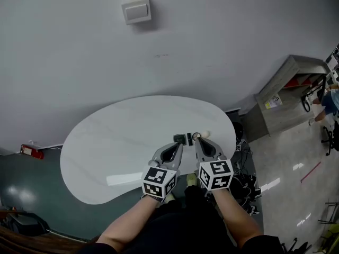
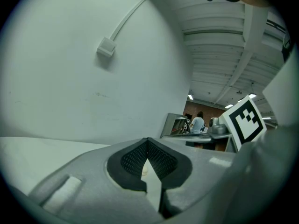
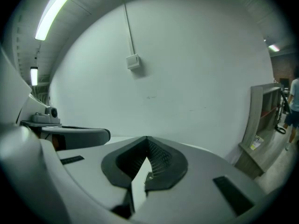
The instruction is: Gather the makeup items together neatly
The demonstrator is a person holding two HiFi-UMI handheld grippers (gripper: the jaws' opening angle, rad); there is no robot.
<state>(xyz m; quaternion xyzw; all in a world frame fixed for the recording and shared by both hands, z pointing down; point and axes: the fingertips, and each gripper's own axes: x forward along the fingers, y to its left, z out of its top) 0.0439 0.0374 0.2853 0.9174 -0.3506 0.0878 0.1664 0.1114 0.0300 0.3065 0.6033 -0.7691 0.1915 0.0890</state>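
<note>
A few small makeup items lie close together near the right front edge of the white oval table (image 1: 106,142): two dark flat cases (image 1: 183,138) and a pale round piece (image 1: 205,134). My left gripper (image 1: 177,145) and right gripper (image 1: 197,141) hang side by side above the table's near edge, just on my side of the items. Both are shut with nothing between the jaws. In the left gripper view the tips of the left gripper (image 2: 147,141) meet, and a pale speck shows through the slit below. In the right gripper view the right gripper (image 3: 147,141) is likewise shut and points at the wall.
A plain white wall with a switch box (image 1: 136,9) stands behind the table. At the right is a wooden shelf unit (image 1: 288,94), with a person (image 1: 331,100) beyond it. Cables and gear (image 1: 244,184) lie on the floor at the table's right end. A red object (image 1: 32,152) lies at the left.
</note>
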